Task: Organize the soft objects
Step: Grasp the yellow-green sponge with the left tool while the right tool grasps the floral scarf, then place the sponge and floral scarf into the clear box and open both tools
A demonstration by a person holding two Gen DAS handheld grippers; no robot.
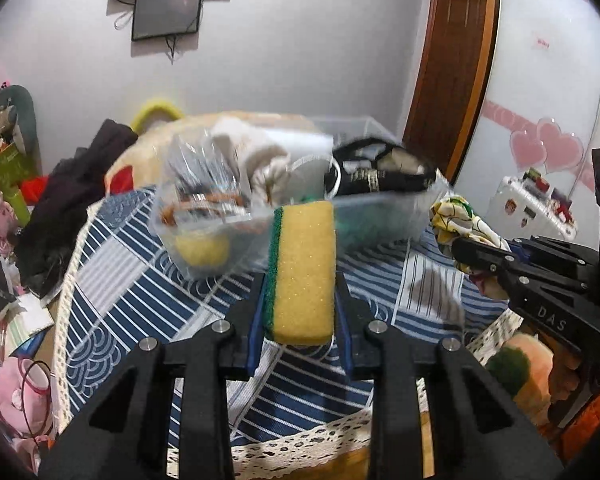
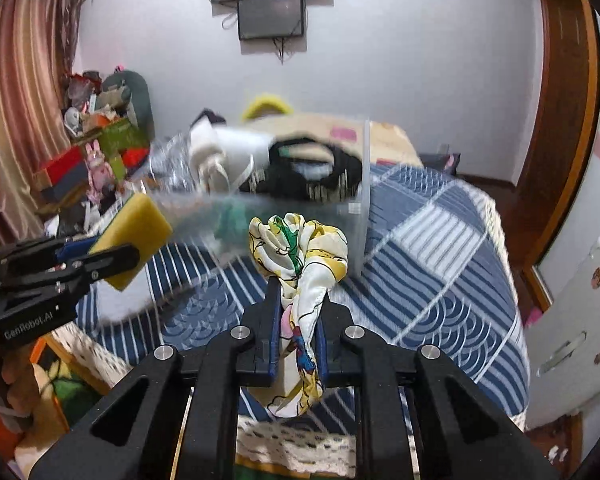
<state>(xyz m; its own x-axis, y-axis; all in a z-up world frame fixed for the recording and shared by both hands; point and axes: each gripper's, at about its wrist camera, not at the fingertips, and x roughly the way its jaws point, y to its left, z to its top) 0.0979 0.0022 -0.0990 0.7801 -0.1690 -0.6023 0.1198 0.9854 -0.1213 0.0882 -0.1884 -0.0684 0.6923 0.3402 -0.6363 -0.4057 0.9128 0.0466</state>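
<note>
Yellow foam with a green scouring edge, the sponge (image 1: 302, 272) stands clamped between the left gripper's (image 1: 300, 280) fingers, its long axis running straight out along them toward the clear plastic bin (image 1: 380, 216) at the centre of the left wrist frame. That bin lies directly ahead and slightly above the sponge's far end, blurred, on the blue-and-white quilted bed (image 1: 140, 280); it already seems to hold a pale cloth bundle and a black item, though blur hides detail. In the right wrist view the right gripper (image 2: 298, 300) is closed on a bunched silky scarf (image 2: 300, 248), cream with yellow and green print, its tail hanging below the fingers. The bin's near wall stands just beyond the scarf. Both loads look about equally near the bin, sponge toward its left part, scarf toward its right.
</note>
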